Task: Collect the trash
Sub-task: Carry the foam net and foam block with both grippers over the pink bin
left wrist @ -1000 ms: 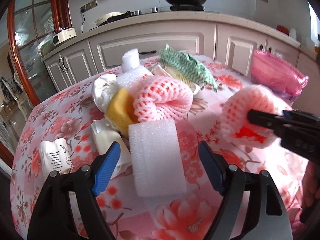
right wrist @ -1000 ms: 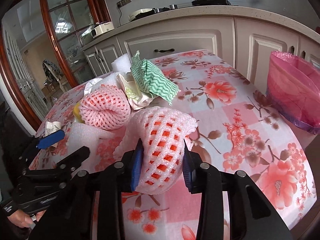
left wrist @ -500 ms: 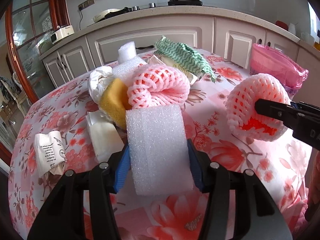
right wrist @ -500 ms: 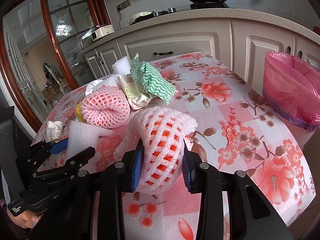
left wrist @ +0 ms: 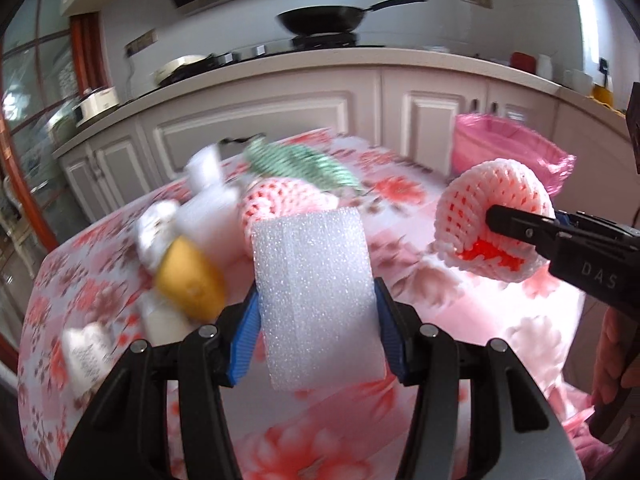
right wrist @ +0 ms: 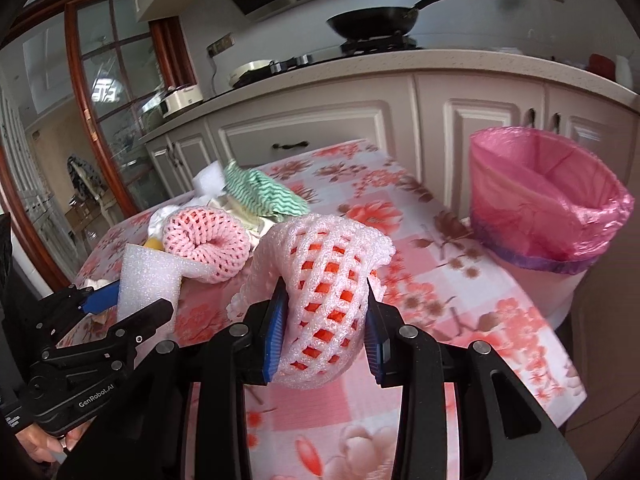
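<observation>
The white rectangular foam sheet [left wrist: 318, 300] is clamped between the blue pads of the left claw [left wrist: 316, 320], lifted clear of the flowered pink worktop [right wrist: 460, 280]; the claw's jaws have just closed on it. Just to its right, the right claw [right wrist: 322, 328] grips a pink foam fruit net [right wrist: 326, 292] with red showing through its mesh, also held off the worktop. Behind the white foam sheet lies a heap of litter: a second rolled pink foam net [right wrist: 206, 242], a yellow sponge [left wrist: 190, 280], crumpled white paper [left wrist: 156, 224] and a green-and-white wavy cloth [right wrist: 264, 194]. Well beyond the foam sheet, past the worktop's far right edge, stands a bin lined with a pink plastic bag [right wrist: 548, 200].
</observation>
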The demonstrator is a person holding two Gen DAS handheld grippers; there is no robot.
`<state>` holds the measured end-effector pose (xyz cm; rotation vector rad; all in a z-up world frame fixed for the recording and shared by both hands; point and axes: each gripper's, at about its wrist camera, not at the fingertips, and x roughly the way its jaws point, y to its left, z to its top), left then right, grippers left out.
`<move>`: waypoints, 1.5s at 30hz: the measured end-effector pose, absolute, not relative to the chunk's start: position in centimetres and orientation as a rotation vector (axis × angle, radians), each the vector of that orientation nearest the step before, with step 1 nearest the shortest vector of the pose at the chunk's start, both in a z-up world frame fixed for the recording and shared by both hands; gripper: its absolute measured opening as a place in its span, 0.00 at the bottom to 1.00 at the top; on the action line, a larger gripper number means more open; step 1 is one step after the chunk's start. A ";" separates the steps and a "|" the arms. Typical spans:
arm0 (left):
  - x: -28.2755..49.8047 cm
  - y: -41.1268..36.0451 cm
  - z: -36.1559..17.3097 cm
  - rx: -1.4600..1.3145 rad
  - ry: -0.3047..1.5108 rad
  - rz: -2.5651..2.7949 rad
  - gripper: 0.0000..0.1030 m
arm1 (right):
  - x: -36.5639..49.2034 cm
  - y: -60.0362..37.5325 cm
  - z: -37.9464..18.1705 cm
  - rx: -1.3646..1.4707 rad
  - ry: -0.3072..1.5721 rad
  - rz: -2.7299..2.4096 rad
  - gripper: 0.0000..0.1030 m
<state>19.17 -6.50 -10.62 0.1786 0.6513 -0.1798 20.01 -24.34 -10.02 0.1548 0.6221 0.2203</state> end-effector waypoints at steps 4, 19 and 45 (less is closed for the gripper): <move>20.4 -10.1 -9.3 0.210 0.619 -0.253 0.50 | 20.1 -27.3 -8.8 0.168 0.586 0.149 0.33; 21.2 -16.1 -6.1 0.235 0.530 -0.373 0.50 | 19.8 -34.4 -5.8 0.187 0.477 -0.010 0.33; 39.6 -33.9 -4.2 0.186 0.609 -0.573 0.51 | 30.3 -46.9 -4.7 0.079 0.522 -0.176 0.37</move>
